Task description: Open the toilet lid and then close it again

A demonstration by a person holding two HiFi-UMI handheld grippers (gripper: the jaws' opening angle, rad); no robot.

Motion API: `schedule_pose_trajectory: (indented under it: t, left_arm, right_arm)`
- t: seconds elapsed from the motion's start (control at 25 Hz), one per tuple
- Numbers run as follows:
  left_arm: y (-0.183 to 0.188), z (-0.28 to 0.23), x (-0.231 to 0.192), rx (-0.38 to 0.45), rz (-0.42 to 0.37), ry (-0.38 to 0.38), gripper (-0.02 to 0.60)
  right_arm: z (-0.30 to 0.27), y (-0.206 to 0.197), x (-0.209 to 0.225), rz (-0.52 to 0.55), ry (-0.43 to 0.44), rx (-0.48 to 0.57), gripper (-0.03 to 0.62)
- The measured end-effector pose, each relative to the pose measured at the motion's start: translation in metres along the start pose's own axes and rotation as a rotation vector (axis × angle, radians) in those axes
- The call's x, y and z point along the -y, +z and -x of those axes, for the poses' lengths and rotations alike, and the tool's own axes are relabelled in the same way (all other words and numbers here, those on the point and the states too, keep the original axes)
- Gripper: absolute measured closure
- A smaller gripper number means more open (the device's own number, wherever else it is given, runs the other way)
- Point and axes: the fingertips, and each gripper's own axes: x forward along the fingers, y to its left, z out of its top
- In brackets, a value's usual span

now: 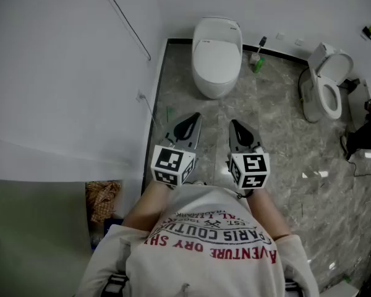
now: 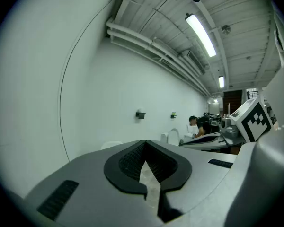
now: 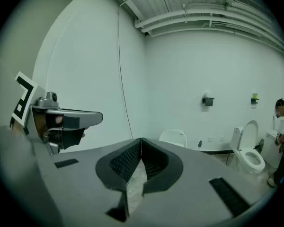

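Floor [image 1: 278, 125]: L gripper [image 1: 194, 116], R gripper [image 1: 234, 123] abreast

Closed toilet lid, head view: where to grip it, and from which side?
The toilet lid lies shut, its hinge end presumably at the back wall. Grip the rounded front lip, coming from the front: that is likely the free end.

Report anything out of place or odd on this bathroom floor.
Nothing is spilled or broken. The second white toilet at the right stands with its lid up and seems turned askew from the wall, unlike the closed white oval toilet ahead.
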Motion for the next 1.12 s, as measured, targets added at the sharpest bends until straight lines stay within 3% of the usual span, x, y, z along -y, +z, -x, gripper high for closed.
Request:
schedule_pose_trajectory:
  t: [0.4,0.72,1.12]
  left_arm:
    - [-0.012,-0.009,-0.011,-0.028,0.008,-0.007,0.574]
    - [-0.027,-0.016,-0.018,-0.058,0.021,-0.005,0.574]
    - [-0.084,-0.052,-0.062,-0.16,0.148,0.031,0.574]
  right_arm:
    - [-0.015,-0.006,0.003,-0.006,-0.011,-0.019,0.58]
    - [-0.026,-0.018,0.012,-0.075,-0.032,-0.024,0.58]
    - [-0.078,-0.048,0.028,-0.142,-0.049,-0.114,0.579]
